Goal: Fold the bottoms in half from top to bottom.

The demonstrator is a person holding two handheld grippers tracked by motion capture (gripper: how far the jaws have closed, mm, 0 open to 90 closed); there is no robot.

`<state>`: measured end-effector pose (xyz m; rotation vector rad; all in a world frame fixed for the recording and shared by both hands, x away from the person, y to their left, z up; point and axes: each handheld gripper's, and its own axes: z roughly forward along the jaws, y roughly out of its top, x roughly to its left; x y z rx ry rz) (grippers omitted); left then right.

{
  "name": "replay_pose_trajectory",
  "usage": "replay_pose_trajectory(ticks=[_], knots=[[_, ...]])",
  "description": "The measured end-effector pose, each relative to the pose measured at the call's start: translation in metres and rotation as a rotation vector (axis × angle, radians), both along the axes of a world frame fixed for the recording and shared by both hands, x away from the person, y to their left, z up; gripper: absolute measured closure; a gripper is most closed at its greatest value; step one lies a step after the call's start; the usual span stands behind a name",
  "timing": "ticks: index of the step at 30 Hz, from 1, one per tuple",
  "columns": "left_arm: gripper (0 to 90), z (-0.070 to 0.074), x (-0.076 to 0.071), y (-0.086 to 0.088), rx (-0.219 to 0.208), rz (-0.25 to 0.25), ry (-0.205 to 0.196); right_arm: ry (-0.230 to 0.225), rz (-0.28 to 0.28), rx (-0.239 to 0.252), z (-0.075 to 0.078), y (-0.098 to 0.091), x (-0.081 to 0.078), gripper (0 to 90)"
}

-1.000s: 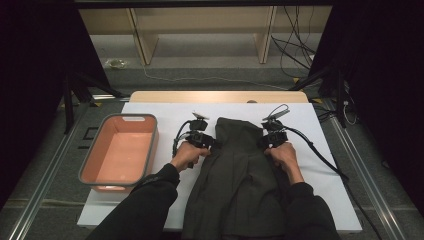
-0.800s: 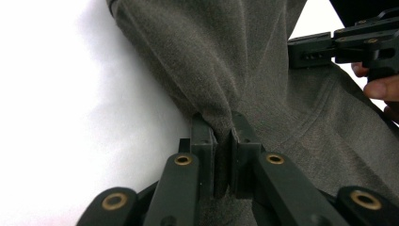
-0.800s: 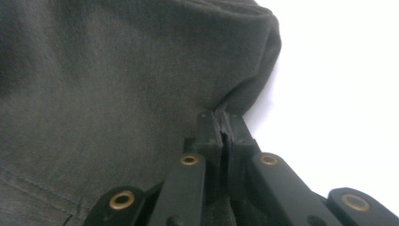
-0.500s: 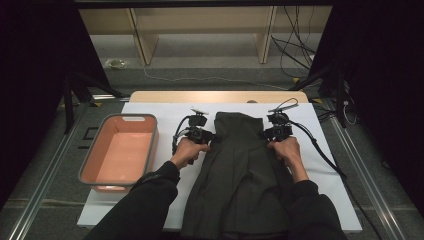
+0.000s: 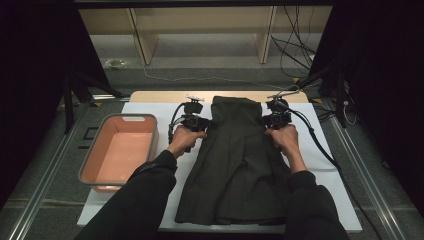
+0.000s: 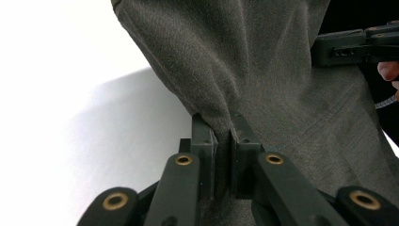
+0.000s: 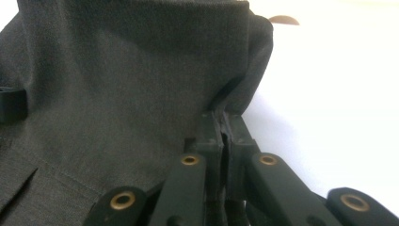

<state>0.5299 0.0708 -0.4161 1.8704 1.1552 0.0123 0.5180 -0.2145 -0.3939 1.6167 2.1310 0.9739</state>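
Note:
A dark grey-green garment (image 5: 237, 160) lies lengthwise on the white sheet, its near hem at the table's front edge. My left gripper (image 5: 206, 123) is shut on the garment's left edge near its far end; the left gripper view has cloth (image 6: 263, 80) pinched between the black jaws (image 6: 222, 129). My right gripper (image 5: 266, 120) is shut on the garment's right edge at the same height, with the fabric fold (image 7: 141, 84) clamped where the jaws meet (image 7: 222, 123). The far end of the garment is raised off the sheet between the two grippers.
An orange-pink tub with a grey rim (image 5: 90, 159) stands left of the white sheet (image 5: 330, 165). Black cables (image 5: 320, 145) trail right from the right gripper. Wooden shelf legs and loose cables lie beyond the table's far edge.
Both hands have risen and moved a little farther away, lifting the far end of the garment with them. The tub has not moved.

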Motion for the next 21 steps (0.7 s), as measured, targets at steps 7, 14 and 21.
replay_pose_trajectory(ticks=[7, 14, 21], knots=[[82.2, 0.011, 0.007, 0.001, -0.008, 0.011, -0.035, -0.048, -0.001, -0.017, 0.016, 0.003, 0.004, 87.8], [82.1, 0.024, 0.009, -0.001, -0.009, 0.006, -0.074, -0.086, -0.009, -0.014, 0.025, 0.001, 0.005, 87.8], [82.1, 0.020, 0.002, -0.001, -0.016, -0.020, -0.098, -0.115, 0.008, -0.038, 0.017, 0.001, -0.003, 87.8]])
